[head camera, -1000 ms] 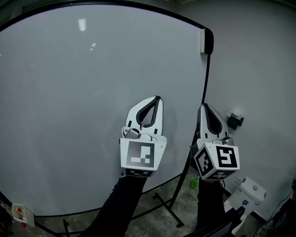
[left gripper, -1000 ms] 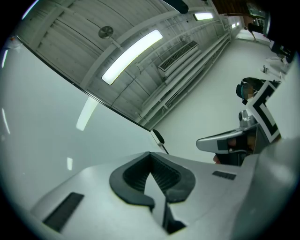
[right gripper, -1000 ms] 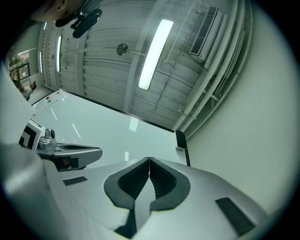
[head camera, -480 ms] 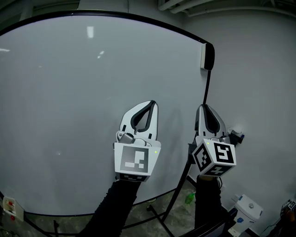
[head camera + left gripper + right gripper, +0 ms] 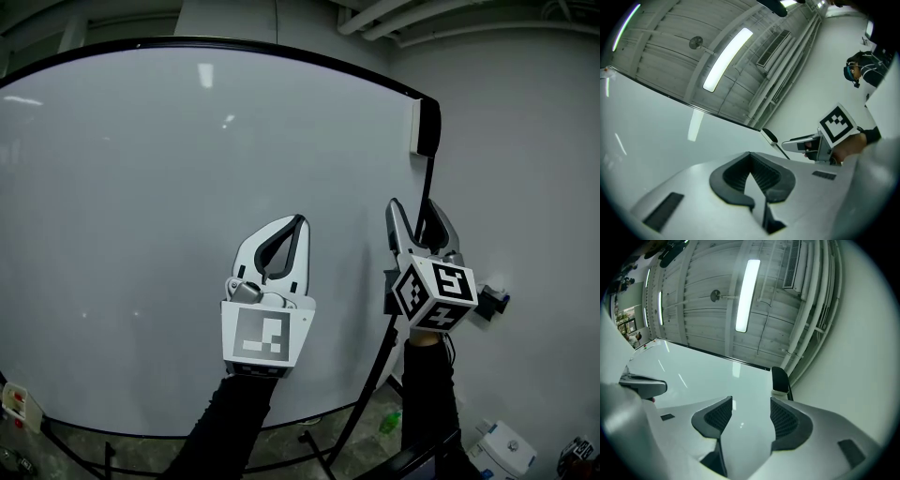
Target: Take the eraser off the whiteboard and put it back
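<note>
**Reach for the eraser at the whiteboard's upper right corner**

The eraser (image 5: 425,127), dark with a pale strip, sits at the top right corner of the whiteboard (image 5: 141,187), against the frame. The right gripper (image 5: 412,214) points up toward it from below, its jaws opening with nothing between them. In the right gripper view the eraser lies above the gap and a little to the right, apart from both pads. The left gripper (image 5: 298,225) is pressed together and empty, held before the bare board.

To make the reach well, raise the right gripper until the eraser is centred in the gap. Keep the jaws spread, straddle its narrow sides, and close only when both pads flank it — then draw it squarely off the board.
</note>
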A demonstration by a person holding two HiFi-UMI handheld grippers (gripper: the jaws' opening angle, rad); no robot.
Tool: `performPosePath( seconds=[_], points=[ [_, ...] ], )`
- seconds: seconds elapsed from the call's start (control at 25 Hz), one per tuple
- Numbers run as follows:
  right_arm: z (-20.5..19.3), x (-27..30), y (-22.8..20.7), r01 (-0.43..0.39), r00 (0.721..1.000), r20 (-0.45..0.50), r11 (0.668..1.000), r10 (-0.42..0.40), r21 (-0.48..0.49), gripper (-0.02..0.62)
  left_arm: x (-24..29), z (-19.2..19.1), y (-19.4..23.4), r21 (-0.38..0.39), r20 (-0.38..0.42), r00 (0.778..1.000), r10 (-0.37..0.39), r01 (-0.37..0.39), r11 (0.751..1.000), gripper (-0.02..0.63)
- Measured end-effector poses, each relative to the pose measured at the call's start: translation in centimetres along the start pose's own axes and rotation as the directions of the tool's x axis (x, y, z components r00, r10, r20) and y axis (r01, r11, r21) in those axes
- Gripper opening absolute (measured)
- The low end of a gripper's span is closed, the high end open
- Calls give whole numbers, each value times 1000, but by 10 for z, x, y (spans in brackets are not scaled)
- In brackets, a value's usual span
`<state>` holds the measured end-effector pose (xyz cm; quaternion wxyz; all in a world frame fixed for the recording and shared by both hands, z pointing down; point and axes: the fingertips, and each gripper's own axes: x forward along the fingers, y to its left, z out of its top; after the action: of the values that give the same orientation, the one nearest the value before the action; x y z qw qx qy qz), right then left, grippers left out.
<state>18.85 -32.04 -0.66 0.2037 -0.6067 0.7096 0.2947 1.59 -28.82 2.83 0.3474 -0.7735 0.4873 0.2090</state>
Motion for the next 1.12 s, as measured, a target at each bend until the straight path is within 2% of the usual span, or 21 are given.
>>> performPosePath(
  seconds=[0.28, 0.56, 0.8, 1.12],
  points=[
    [1, 42, -36, 20, 1000, 9, 999, -20, 46, 262, 3, -2, 2, 48, -7, 999, 32, -31, 998, 6],
    [6, 75, -73, 5, 1000, 10, 994, -7, 112, 282, -1, -1, 13, 77, -16, 997, 80, -78, 994, 6],
    [3, 97, -81, -7, 1000, 2, 992, 7, 127, 290, -5, -2, 21, 105, -21, 994, 111, -108, 989, 6],
    [21, 116, -81, -33, 999, 34, 990, 28, 137, 290, -3, -3, 18, 112, -28, 994, 103, -99, 989, 6]
  ],
)
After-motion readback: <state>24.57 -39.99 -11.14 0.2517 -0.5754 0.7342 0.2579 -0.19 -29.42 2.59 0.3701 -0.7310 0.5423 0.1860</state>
